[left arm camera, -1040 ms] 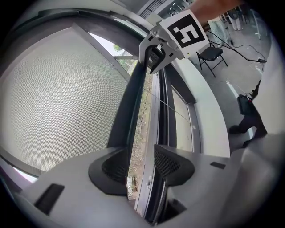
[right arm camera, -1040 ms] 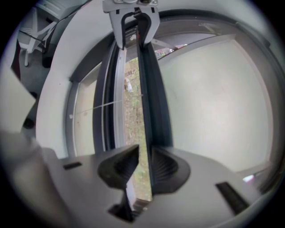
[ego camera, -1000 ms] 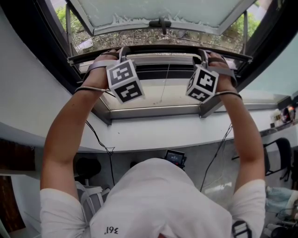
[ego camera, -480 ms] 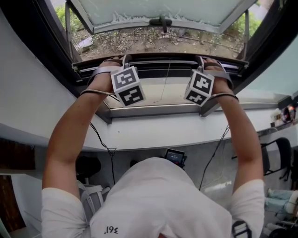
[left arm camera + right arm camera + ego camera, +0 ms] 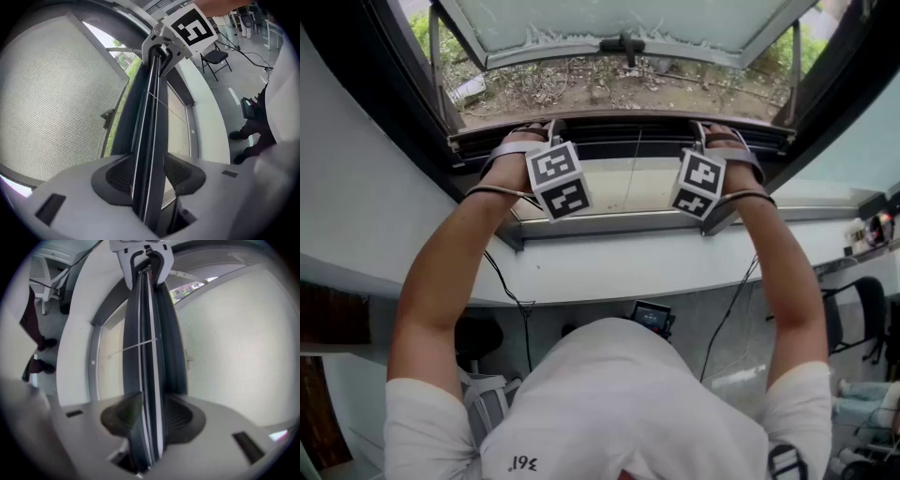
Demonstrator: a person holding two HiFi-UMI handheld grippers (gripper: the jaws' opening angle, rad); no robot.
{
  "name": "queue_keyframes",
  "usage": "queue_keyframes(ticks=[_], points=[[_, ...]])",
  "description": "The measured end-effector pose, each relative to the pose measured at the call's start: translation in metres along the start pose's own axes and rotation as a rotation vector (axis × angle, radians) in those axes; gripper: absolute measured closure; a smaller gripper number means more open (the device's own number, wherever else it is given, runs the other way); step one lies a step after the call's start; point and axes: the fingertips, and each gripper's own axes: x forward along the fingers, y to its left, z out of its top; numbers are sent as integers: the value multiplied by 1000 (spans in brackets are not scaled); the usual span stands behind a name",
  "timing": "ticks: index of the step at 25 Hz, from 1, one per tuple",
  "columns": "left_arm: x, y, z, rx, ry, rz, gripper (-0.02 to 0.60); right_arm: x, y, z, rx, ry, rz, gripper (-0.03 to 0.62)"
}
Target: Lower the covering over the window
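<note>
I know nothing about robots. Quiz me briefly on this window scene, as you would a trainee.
1. True or false: the dark bar lies between the jaws of both the left claw and the right claw.
2. Outside lies: A) water, B) ground with plants, C) parked cars?
3. Fill in: the hinged window pane is swung ____.
Key: 1 true; both claws' jaws have just been opening. 2 B. 3 open.

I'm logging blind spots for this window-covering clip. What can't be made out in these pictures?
Bar: head view, stretches covered by left hand and right hand.
Small screen: head view, display too small to read.
Window sash: head view, cut off by top edge.
Desk clutter: head view, tiny, cut by right edge.
</note>
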Motion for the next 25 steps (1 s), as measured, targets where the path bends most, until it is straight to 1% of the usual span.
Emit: queue_keyframes(ticks=[6, 19, 25], points=[[5, -6, -2, -3, 5, -15, 383, 4, 8, 0, -3, 14, 5, 453], [23, -26, -11, 3, 34, -56, 382, 18, 30, 1, 10, 27, 44, 450], [25, -24, -10, 3, 30, -47, 382, 22, 29, 1, 6, 32, 33, 450]])
